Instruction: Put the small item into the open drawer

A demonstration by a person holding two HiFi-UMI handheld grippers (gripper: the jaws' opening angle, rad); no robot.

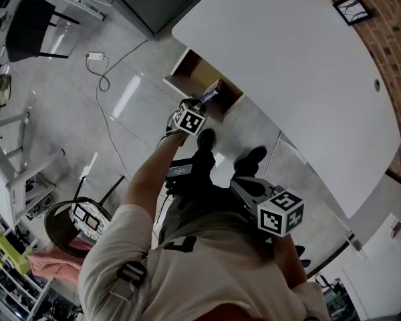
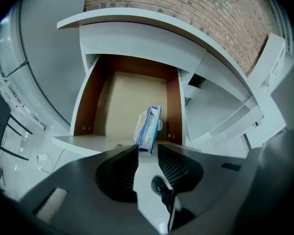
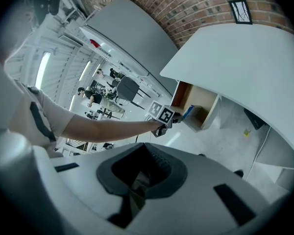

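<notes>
The left tool (image 2: 148, 148) points steeply down over the open drawer (image 2: 85, 106), which juts out from under the white worktop (image 1: 301, 65). Its jaws stand apart. The small item, a blue-and-white packet (image 2: 148, 129), stands on edge just ahead of the tips. Its lower end sits between them, close against the left-hand tip, and the pads do not seem to pinch it. Beyond the tips lies the drawer's pale floor, with the brown right wall near the packet's far side.

The step in hand looks like the release itself. To do it well, the jaws should spread wide enough that neither ribbed pad drags the packet. The tool should then lift straight back along its own line, not sideways, so the tips do not flick the packet over the front edge just beneath them. A tall, thin packet on edge will probably topple, which is harmless as long as it tips away from the tool.

The right tool (image 3: 146, 155) hangs well back from the drawer, jaws together and nothing between them.
</notes>
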